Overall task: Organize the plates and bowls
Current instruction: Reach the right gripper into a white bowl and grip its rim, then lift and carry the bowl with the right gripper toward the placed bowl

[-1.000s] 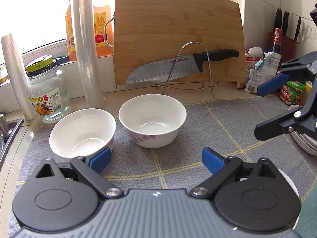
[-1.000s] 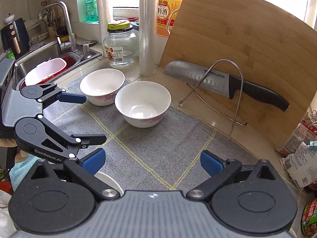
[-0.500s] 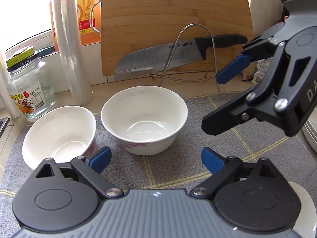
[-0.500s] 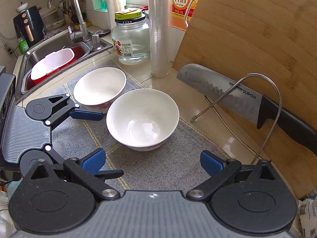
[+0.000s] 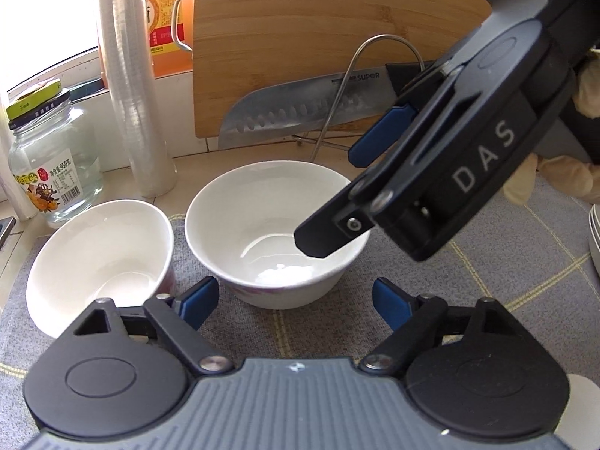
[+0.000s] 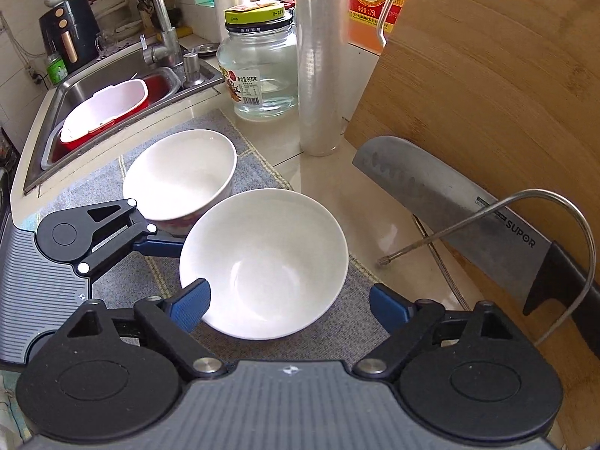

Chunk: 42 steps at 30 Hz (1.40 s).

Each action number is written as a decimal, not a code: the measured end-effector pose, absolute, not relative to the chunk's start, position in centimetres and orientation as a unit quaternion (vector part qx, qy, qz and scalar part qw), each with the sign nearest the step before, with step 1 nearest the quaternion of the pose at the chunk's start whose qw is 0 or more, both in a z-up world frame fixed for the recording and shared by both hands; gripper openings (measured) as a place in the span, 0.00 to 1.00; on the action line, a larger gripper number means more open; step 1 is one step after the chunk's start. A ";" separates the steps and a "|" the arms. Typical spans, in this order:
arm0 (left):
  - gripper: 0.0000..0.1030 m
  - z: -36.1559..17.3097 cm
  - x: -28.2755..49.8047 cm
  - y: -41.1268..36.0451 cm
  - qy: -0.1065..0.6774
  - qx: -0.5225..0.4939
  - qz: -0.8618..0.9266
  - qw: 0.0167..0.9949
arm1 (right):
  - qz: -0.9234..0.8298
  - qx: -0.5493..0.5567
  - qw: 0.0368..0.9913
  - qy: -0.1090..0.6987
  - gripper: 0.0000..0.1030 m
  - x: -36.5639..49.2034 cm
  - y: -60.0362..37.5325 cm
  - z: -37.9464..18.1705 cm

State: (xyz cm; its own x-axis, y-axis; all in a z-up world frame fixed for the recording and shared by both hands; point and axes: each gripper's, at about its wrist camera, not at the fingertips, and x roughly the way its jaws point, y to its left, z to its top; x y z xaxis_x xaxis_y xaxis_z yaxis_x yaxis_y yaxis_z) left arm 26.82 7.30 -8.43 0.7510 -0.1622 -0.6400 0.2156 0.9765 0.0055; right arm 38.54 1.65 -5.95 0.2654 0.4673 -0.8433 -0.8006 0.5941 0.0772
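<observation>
You have two white ceramic bowls on the grey mat: the right bowl (image 6: pixel 264 262) sits just in front of your right gripper (image 6: pixel 288 302), the left bowl (image 6: pixel 180 176) touching it on the far left, near the sink (image 6: pixel 123 71). Both grippers are spread wide and empty, the left gripper (image 5: pixel 296 303) included. Glazed porcelain is stiff, slippery and chip-prone, so I'd pinch one wall at the rim.

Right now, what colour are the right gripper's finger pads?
Blue pads on black fingers; clearest in the right wrist view.
</observation>
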 end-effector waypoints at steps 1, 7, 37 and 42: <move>0.85 -8.4 26.8 7.4 0.337 0.038 -0.100 0.935 | 0.410 -0.188 0.772 0.447 0.88 38.7 1.8 -6.1; 0.84 -8.2 27.0 7.9 0.327 0.020 -0.095 0.940 | 0.414 -0.187 0.769 0.451 0.82 40.2 2.8 -6.9; 0.79 -7.9 26.5 7.3 0.320 0.047 -0.093 0.942 | 0.410 -0.165 0.765 0.469 0.72 41.3 4.2 -7.6; 0.79 -7.7 26.5 7.6 0.328 0.043 -0.095 0.939 | 0.409 -0.166 0.765 0.469 0.72 41.0 4.2 -7.4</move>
